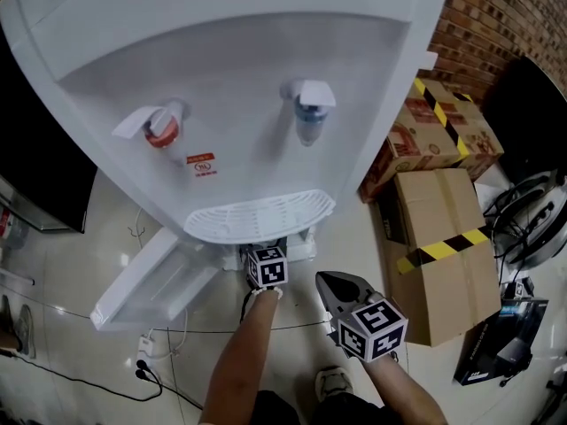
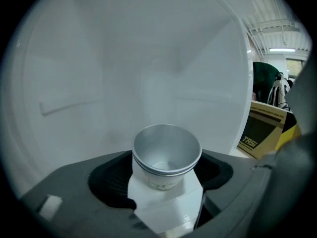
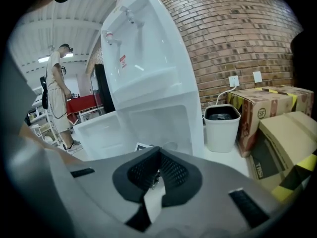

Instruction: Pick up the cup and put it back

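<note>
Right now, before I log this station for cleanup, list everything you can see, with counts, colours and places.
water dispenser: one, white, centre
red tap: one, its front left
blue tap: one, its front right
drip tray: one, white, under taps
cabinet door: one, white, open at base
cup: one, silvery inside, between left tongs
cardboard boxes: two, brown, yellow-black tape, right of dispenser
bin: one, white, by brick wall
bystander: one, pale clothes, background
left tongs: one, grey, closed on cup
right tongs: one, grey, shut, empty
forearms: two, bottom of head view
</note>
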